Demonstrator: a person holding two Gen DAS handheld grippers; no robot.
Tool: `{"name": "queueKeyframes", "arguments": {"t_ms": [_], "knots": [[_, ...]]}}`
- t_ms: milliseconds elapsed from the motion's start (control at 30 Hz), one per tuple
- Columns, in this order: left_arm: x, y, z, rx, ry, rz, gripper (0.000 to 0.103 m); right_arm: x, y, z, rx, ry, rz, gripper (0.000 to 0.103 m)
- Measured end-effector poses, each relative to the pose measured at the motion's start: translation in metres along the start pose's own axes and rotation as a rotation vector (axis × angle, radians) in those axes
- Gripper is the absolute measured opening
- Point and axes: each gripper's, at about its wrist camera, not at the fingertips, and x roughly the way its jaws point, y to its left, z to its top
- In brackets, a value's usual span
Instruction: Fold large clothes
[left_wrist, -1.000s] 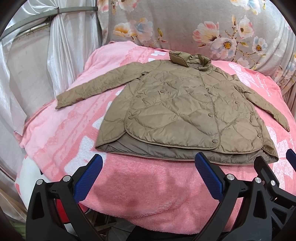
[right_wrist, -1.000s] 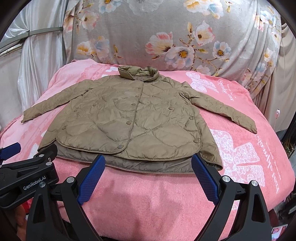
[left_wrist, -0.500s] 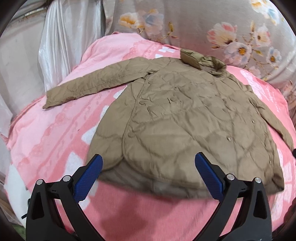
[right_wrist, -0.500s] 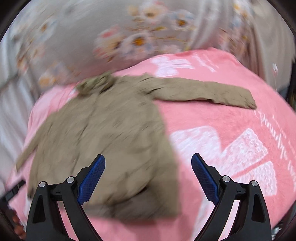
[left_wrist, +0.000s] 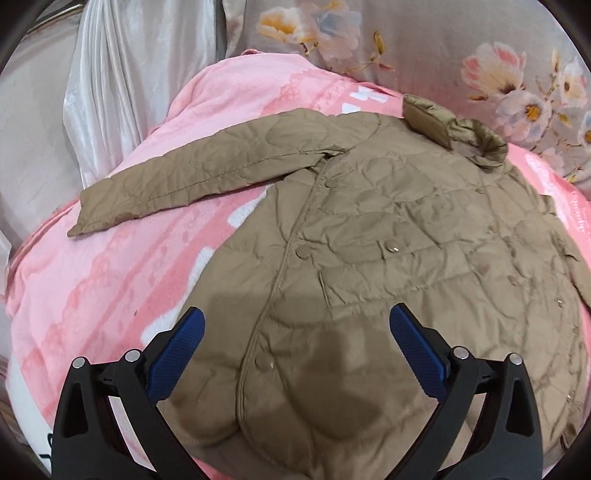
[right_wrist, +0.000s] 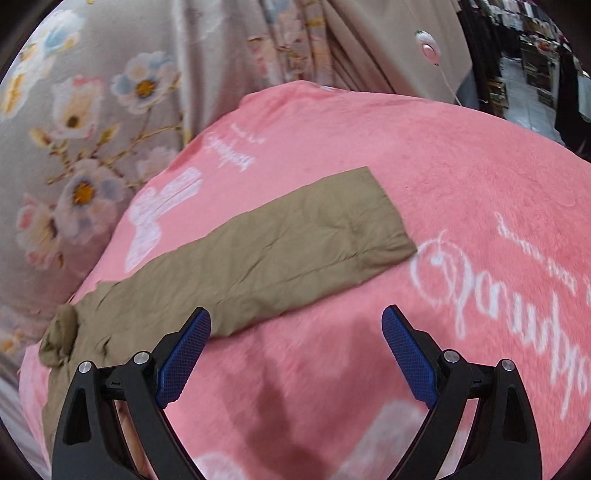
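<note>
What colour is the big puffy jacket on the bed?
The jacket is khaki brown with quilted stitching, lying on a pink blanket. The left wrist view shows it best.

I see fluffy pink blanket with white lettering and patches (right_wrist: 424, 155) covering work surface. Behind it, grey floral-print curtain with pink and blue blossoms (left_wrist: 461, 48). On my left, shiny white satin drape (left_wrist: 122, 66). Far right, plain beige curtain (right_wrist: 388, 40), beyond it dim shop aisle with dark shelves (right_wrist: 524, 55). Light soft, even.

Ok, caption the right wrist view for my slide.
Open right gripper hovers over pink blanket near the jacket's outstretched sleeve.
</note>
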Motion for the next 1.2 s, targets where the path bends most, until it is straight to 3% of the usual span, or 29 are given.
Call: {"name": "queueKeyframes", "arguments": {"t_ms": [100,200,267,333,467,567,800,933,1200], "knots": [[0.009,-0.001,0.005,0.000,-0.004,0.014,0.098,0.020,-0.004,0.006,0.044,0.015,-0.007,0.076],[0.020,-0.001,0.009,0.004,0.009,0.020,0.098,0.032,-0.002,0.009,0.042,0.004,-0.042,0.053],[0.026,-0.001,0.009,0.008,0.018,0.042,0.098,0.037,0.006,0.013,0.008,0.001,-0.040,0.017],[0.034,0.000,0.007,0.011,0.035,0.058,0.098,0.036,0.026,0.018,-0.029,-0.026,-0.041,0.009],[0.044,0.003,0.001,0.004,0.066,0.064,0.098,0.007,0.096,0.025,-0.169,-0.124,0.043,0.006],[0.046,0.004,-0.003,0.000,0.072,0.061,0.098,-0.027,0.171,0.017,-0.301,-0.151,0.193,0.005],[0.045,0.006,-0.008,-0.001,0.067,0.060,0.098,-0.078,0.345,-0.077,-0.644,-0.074,0.518,0.005],[0.044,0.006,-0.010,0.011,0.062,0.055,0.098,-0.079,0.398,-0.143,-0.759,0.015,0.614,0.004],[0.047,0.009,-0.014,0.013,0.058,0.041,0.098,-0.062,0.437,-0.243,-0.881,0.185,0.679,0.004]]}}
